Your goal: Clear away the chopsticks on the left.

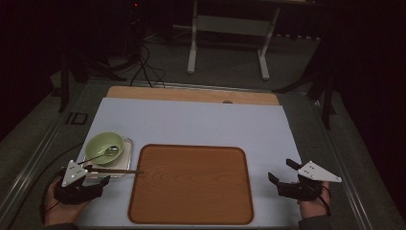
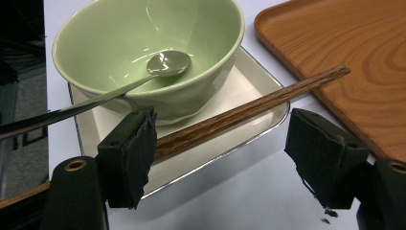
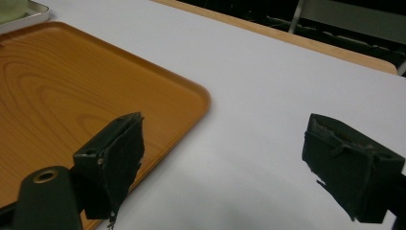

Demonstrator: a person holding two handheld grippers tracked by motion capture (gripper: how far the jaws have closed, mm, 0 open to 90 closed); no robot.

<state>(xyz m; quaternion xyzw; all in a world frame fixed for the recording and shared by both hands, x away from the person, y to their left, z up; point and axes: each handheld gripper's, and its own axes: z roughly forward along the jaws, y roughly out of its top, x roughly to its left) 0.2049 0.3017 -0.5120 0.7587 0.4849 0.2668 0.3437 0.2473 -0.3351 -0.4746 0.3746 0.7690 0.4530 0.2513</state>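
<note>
Your two hands come in at the bottom of the high view, each holding a tool. Your left tool (image 1: 82, 178) sits at the near left corner of the desk (image 1: 191, 120), just short of a small white tray (image 1: 125, 158) that carries a green bowl (image 1: 104, 146) with a spoon (image 1: 106, 153) in it. A pair of chopsticks (image 1: 117, 170) lies across the tray's near edge, tips reaching toward the big wooden tray (image 1: 191, 184). Your right tool (image 1: 287, 178) rests at the near right, jaws wide, nothing between them.

From the left gripper view, your jaws stand wide apart, holding nothing. The chopsticks run out from behind the left-hand jaw, resting on the white tray's rim, their tips just over the wooden tray's edge. The spoon's handle juts over the bowl's rim toward you. If you close here, I judge you could pinch only one stick or push the pair off the rim; a careless sweep could also catch the spoon handle and tip the bowl.

From the right gripper view, your jaws are wide over bare desk, beside the wooden tray's corner.
</note>
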